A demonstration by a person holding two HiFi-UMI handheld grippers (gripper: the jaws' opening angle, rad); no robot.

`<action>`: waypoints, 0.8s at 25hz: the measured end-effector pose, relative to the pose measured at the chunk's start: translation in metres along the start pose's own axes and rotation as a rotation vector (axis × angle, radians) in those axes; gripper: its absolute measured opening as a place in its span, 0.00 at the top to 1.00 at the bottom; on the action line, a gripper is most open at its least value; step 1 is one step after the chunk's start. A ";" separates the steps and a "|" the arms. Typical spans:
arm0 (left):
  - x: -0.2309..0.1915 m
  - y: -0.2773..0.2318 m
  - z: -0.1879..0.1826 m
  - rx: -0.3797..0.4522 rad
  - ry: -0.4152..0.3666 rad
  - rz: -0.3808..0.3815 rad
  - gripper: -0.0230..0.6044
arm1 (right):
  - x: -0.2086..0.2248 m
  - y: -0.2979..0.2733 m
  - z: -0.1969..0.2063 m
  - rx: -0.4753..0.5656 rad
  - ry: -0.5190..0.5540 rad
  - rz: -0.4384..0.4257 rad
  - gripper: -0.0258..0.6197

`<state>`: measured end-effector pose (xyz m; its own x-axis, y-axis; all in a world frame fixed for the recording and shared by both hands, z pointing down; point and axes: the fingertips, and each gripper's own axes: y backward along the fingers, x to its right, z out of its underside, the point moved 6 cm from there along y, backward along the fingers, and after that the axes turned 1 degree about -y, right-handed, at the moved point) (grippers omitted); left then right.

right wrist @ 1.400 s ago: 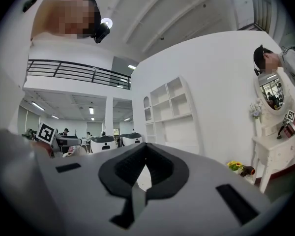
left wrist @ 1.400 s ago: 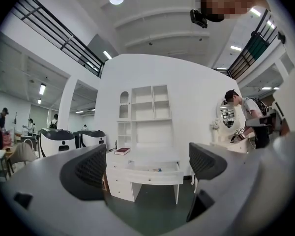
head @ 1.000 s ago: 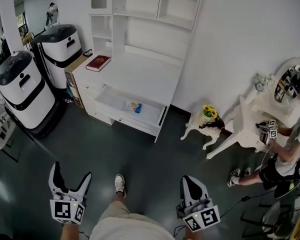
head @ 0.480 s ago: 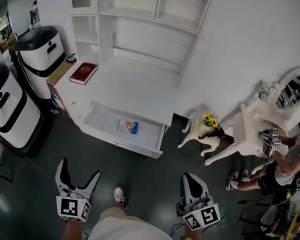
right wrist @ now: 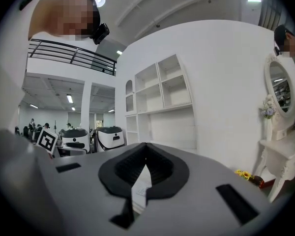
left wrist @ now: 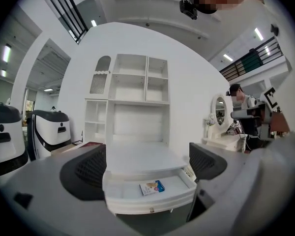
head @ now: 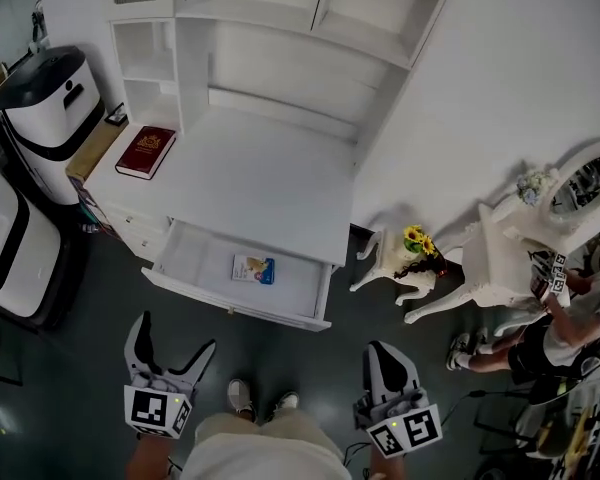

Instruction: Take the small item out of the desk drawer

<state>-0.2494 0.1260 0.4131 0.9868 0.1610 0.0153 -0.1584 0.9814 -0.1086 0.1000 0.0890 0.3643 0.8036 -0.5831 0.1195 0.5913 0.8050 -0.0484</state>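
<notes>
The white desk (head: 270, 183) has its drawer (head: 185, 260) pulled open toward me. Inside lies a small flat packet (head: 253, 269), white with blue and orange print, also seen as the packet (left wrist: 152, 187) in the left gripper view. My left gripper (head: 173, 336) hovers above the floor short of the drawer front, jaws open and empty; the left gripper (left wrist: 146, 168) frames the drawer (left wrist: 173, 196) between its pads. My right gripper (head: 383, 360) hangs to the right of the drawer, shut with nothing in it; the right gripper (right wrist: 145, 168) has its pads pressed together.
A dark red book (head: 145, 151) lies on the desk's left end. Two white-and-black machines (head: 42, 106) stand left of the desk. To the right are a small white stool with yellow flowers (head: 416, 240), a white vanity table (head: 510, 248) and a person (head: 565, 333).
I have stepped closer: the desk and open drawer have slid nearer and more underneath. Both grippers keep their pose, left open and right shut.
</notes>
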 end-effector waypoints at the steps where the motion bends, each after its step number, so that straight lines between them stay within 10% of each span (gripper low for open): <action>1: -0.001 -0.006 0.000 -0.003 -0.001 0.006 0.15 | 0.002 -0.003 0.000 -0.002 -0.002 0.004 0.95; 20: 0.011 -0.180 0.084 -0.276 -0.273 0.253 0.15 | 0.093 -0.092 -0.009 -0.005 -0.031 -0.033 0.95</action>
<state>-0.2125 -0.0396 0.5166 0.8677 0.4498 0.2115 -0.3420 0.8490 -0.4027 0.1208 -0.0398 0.3712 0.7811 -0.6056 0.1522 0.6179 0.7847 -0.0491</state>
